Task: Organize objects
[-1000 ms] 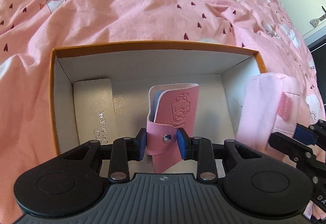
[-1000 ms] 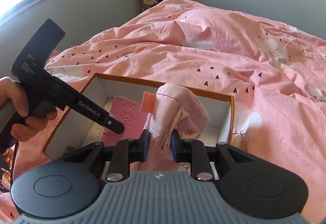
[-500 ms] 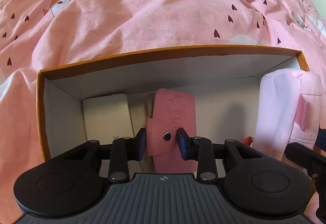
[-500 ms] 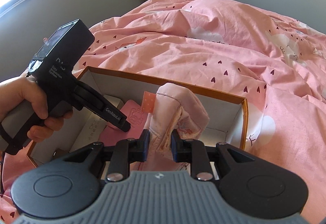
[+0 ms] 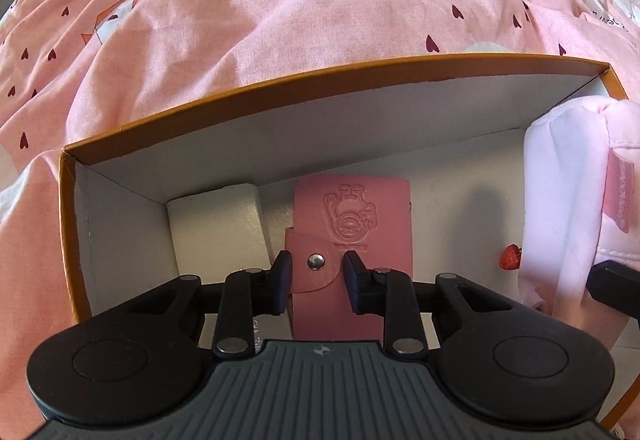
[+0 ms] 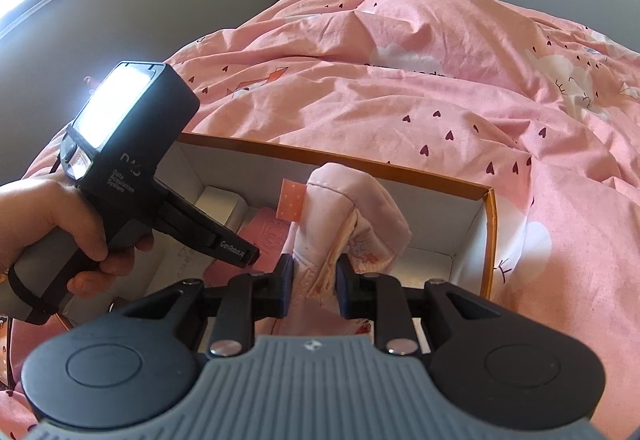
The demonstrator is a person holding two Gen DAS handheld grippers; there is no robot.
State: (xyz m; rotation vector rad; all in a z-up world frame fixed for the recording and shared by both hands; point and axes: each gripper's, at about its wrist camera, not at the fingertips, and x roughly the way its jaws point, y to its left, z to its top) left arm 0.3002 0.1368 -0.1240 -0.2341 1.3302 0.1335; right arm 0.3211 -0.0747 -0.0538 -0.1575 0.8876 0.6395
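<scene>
Right now your left gripper reaches down into the orange-rimmed box, which sits on the pink bedspread. Its jaws stand narrowly apart on either side of the snap strap of a pink wallet; whether they press the strap or have just let go, you cannot tell from this view. The wallet lies flat on the floor of the box, near its middle, with a small white box just beside it toward the box's left wall. A tiny red strawberry clip lies on the box floor to the wallet's right.

Your right gripper has its jaws closed on a pale pink cloth pouch, holding it upright at the right end of the box, above the floor. Your left hand grips the other tool's handle at the box's left side.
</scene>
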